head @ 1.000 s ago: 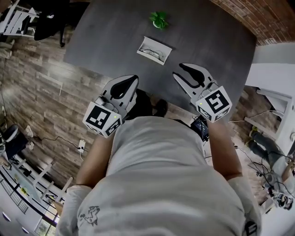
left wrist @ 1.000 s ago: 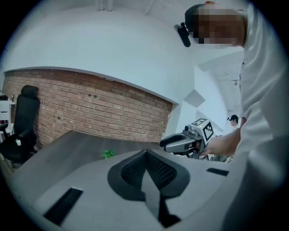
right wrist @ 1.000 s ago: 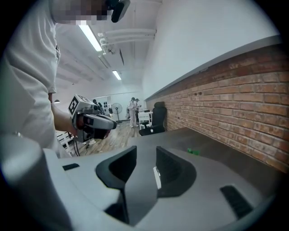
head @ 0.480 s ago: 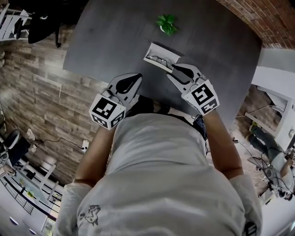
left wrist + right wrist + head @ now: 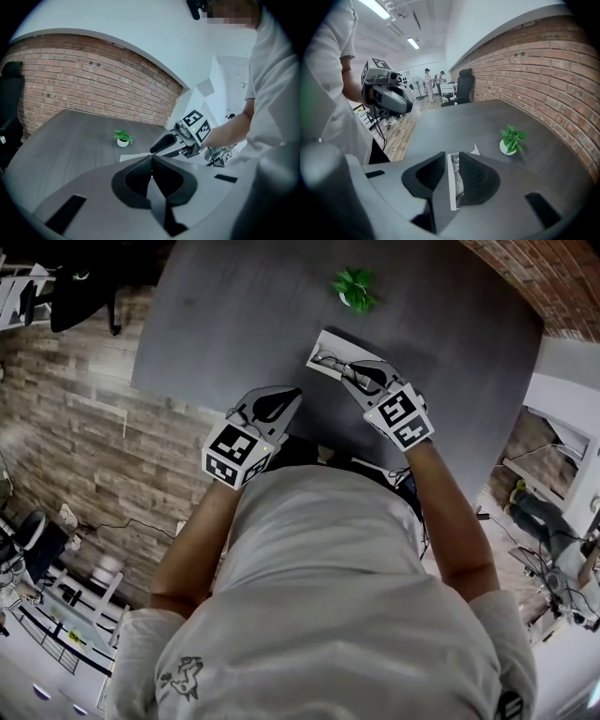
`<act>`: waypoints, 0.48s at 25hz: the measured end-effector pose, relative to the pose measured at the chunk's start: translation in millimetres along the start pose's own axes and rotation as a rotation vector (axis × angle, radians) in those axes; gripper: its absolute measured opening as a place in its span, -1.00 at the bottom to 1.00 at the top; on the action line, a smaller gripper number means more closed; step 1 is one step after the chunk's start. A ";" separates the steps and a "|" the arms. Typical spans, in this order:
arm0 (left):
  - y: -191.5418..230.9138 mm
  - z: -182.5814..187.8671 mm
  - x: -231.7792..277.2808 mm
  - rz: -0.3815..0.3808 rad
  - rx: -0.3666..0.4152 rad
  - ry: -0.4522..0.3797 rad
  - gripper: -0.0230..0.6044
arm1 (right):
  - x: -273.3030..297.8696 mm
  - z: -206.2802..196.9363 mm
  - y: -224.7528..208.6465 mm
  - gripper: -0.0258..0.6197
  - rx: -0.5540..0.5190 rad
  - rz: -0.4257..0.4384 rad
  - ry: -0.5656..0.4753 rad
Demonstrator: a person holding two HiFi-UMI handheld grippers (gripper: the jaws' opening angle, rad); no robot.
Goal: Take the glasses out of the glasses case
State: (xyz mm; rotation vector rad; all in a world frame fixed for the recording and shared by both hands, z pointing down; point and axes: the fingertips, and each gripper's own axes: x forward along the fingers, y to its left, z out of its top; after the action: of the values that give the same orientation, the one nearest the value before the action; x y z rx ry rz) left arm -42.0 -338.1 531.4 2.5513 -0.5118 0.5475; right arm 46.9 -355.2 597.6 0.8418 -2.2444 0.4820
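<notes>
Dark grey table (image 5: pixel 234 315), brick wall (image 5: pixel 530 277), wood floor (image 5: pixel 84 437).
Case (image 5: pixel 330 339) lies open on the table with glasses (image 5: pixel 327 360) inside and a plant (image 5: pixel 354 287) at its 1 o'clock. The right gripper (image 5: pixel 355 371) is over the case, its narrow jaws just closing around the rim without gripping it. The left gripper (image 5: pixel 291 394), at the case's 8 o'clock, has its jaws together and empty.
</notes>
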 end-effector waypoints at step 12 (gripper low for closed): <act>30.4 -21.4 18.8 -0.053 -0.008 0.081 -0.89 | 67.7 -55.3 -18.0 -0.66 -0.026 0.007 0.204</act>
State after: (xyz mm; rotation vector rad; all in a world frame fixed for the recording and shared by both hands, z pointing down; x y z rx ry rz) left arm -45.6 -356.6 568.6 2.5159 -0.4156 0.6256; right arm 47.4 -367.5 686.0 0.7370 -2.0631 0.5169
